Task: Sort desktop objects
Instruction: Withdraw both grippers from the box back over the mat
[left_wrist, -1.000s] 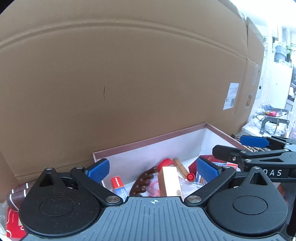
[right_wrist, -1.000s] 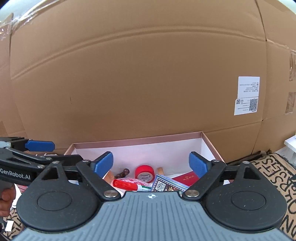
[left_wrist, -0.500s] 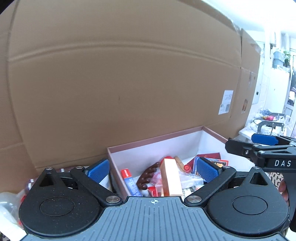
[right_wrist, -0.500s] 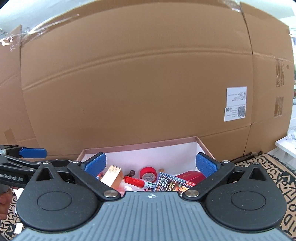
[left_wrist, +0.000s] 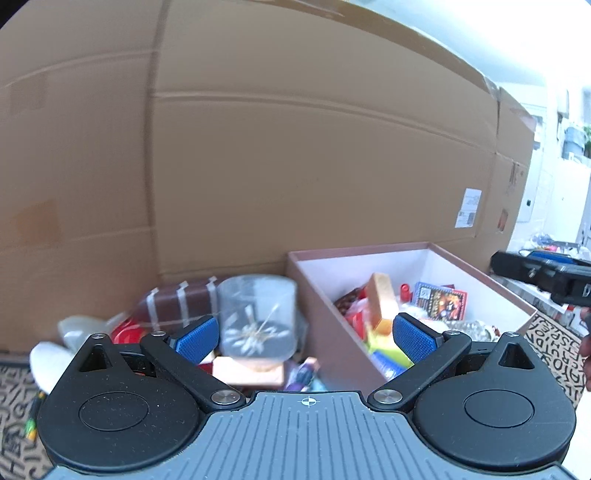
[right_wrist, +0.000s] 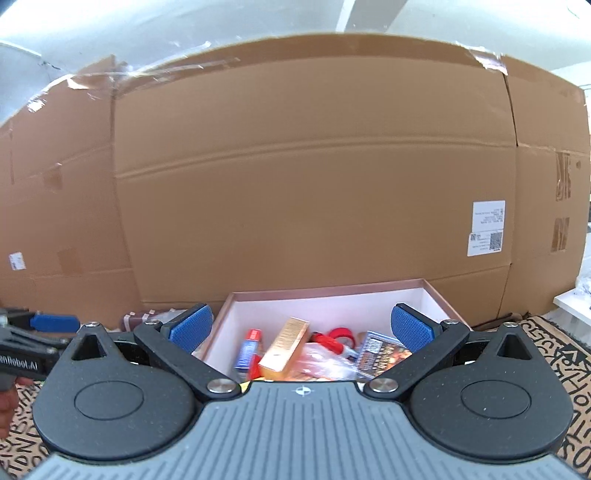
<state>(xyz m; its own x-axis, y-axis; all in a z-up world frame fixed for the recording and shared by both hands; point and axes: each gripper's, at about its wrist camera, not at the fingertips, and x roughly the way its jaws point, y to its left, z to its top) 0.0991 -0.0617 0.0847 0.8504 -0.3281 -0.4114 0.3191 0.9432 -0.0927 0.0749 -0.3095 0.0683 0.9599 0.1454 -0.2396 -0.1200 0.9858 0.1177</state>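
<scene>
A pink box (left_wrist: 325, 325) with white inner walls (right_wrist: 332, 310) holds a gold carton (right_wrist: 284, 349), a red tape roll (right_wrist: 341, 333), a red-capped tube (right_wrist: 248, 349), a printed card pack (right_wrist: 380, 349) and plastic wrappers. My left gripper (left_wrist: 306, 338) is open and empty, pointing at the box's left wall and a clear round tub of cotton swabs (left_wrist: 258, 317) outside it. My right gripper (right_wrist: 301, 330) stands open with nothing between its pads, back from the box's near side. The left gripper's blue tip (right_wrist: 51, 321) shows at the right wrist view's left edge.
A tall cardboard wall (right_wrist: 314, 184) stands right behind the box. Left of the box lie a brown striped pouch (left_wrist: 181, 299), a red packet (left_wrist: 127, 330), a white bag (left_wrist: 51, 362) and small cartons. A black-and-beige patterned mat (right_wrist: 554, 354) covers the surface.
Both grippers pulled back from the box. The left one swung left, so the box slid right and the swab tub and clutter came into view. The right gripper's jaws widened slightly.
</scene>
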